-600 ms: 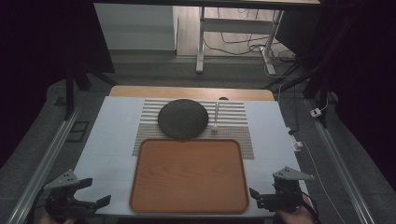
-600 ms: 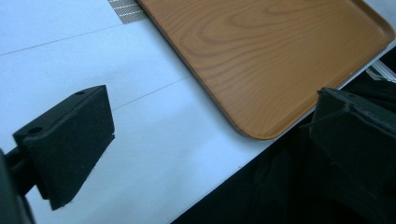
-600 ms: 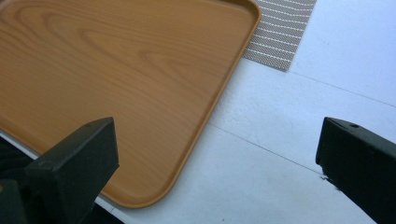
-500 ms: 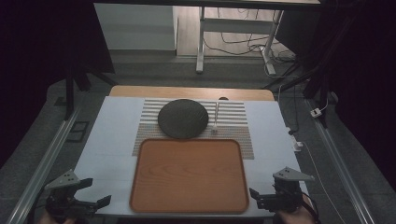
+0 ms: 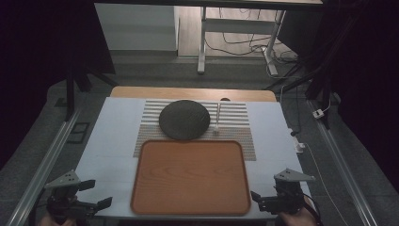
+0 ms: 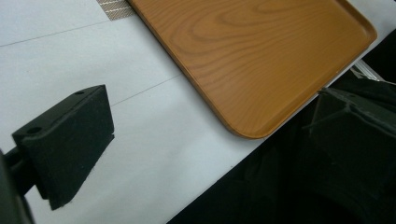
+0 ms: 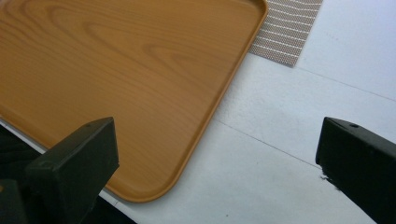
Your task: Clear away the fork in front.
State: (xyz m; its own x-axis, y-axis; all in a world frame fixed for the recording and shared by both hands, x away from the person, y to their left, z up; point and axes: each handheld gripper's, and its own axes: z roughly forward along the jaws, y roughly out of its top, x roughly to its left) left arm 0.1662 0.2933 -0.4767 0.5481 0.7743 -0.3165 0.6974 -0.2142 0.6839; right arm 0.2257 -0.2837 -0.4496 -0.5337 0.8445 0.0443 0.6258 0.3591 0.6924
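Note:
A brown wooden tray (image 5: 190,176) lies empty at the table's near edge. Behind it a dark round plate (image 5: 184,119) rests on a striped mat (image 5: 242,123), with a thin white utensil (image 5: 217,120) just to its right. My left gripper (image 5: 96,194) hovers at the near left corner of the table, open and holding nothing; in the left gripper view its jaws stand wide apart beside the tray's corner (image 6: 252,126). My right gripper (image 5: 258,200) sits by the tray's near right corner, open and holding nothing. In the right gripper view the tray's corner (image 7: 154,186) lies between its jaws.
A white sheet (image 5: 117,141) covers the table, with bare strips on both sides of the tray. Metal rails (image 5: 47,160) run along the table's left and right. A desk frame and cables (image 5: 263,47) stand on the floor beyond the far edge.

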